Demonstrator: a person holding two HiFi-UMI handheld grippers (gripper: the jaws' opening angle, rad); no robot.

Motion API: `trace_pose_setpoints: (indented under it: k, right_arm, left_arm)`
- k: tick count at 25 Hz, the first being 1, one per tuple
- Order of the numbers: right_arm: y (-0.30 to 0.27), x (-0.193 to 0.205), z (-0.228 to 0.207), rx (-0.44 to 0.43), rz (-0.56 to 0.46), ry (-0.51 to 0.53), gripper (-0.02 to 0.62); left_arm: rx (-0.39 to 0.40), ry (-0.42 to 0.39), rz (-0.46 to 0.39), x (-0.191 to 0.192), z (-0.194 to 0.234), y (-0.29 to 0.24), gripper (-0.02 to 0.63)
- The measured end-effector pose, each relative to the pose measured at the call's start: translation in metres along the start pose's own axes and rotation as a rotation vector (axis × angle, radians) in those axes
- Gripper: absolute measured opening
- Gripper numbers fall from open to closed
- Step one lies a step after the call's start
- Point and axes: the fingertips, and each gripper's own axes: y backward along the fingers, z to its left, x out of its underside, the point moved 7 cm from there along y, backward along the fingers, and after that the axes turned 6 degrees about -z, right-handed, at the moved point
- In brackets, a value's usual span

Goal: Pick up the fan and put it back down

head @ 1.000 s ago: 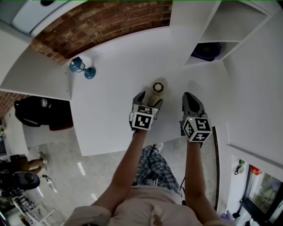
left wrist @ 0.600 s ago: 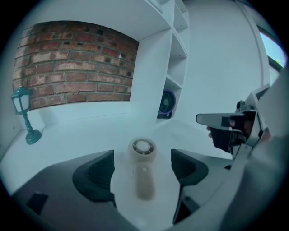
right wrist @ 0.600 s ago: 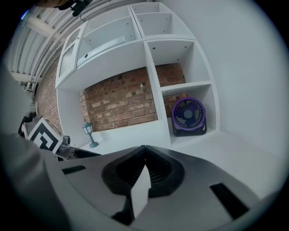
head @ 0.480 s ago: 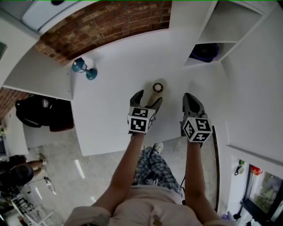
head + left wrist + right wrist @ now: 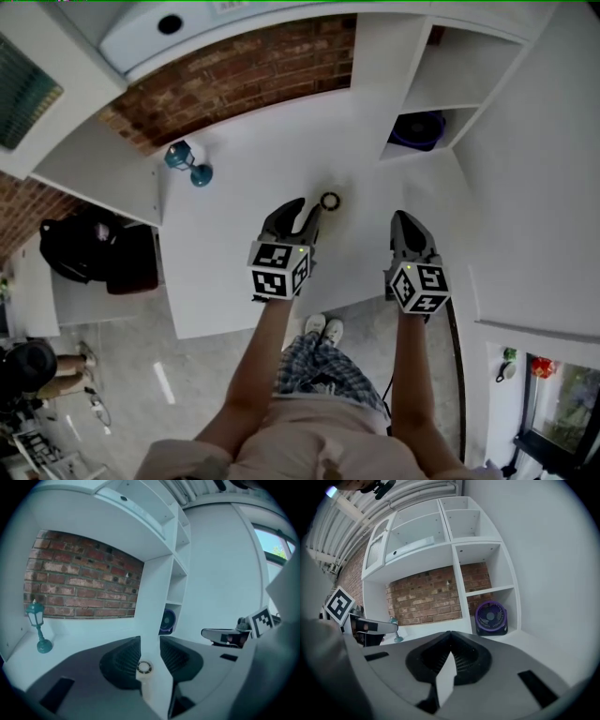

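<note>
A small cream hand-held fan [image 5: 329, 201] sits between the jaws of my left gripper [image 5: 305, 214], lifted off the white table [image 5: 234, 216]. In the left gripper view the fan's round head [image 5: 144, 667] faces the camera, and the dark pads [image 5: 123, 660] press on it from both sides, so my left gripper [image 5: 150, 657] is shut on it. My right gripper [image 5: 405, 227] hovers to the right, apart from the fan. Its jaws meet with nothing between them in the right gripper view [image 5: 450, 649].
A purple fan [image 5: 419, 128] stands in the shelf cubby at the back right. A teal lantern figure [image 5: 187, 163] is at the table's back left, by the brick wall [image 5: 225, 70]. A dark bag [image 5: 94, 253] lies beyond the table's left edge.
My left gripper has shut on the cream fan and lifted it off the table; its view now looks higher at the shelves. The right gripper rose slightly and stayed shut.
</note>
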Motion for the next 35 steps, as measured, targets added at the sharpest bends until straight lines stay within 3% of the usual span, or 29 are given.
trace_pose_setpoints:
  k: [7,20,35]
  right_arm:
    - [0.035,-0.034,0.007,0.017,-0.084,0.023,0.017]
    - [0.096,-0.077,0.025,0.061,-0.217,0.065,0.015]
    - [0.129,-0.086,0.015,0.156,-0.260,0.107,0.014]
  left_arm:
    - [0.032,-0.048,-0.147,-0.040,-0.015,0.041,0.072]
    - [0.049,-0.125,-0.275,-0.081,-0.029,0.103,0.028]
    - [0.085,-0.110,-0.299,-0.084,-0.036,0.107,0.028]
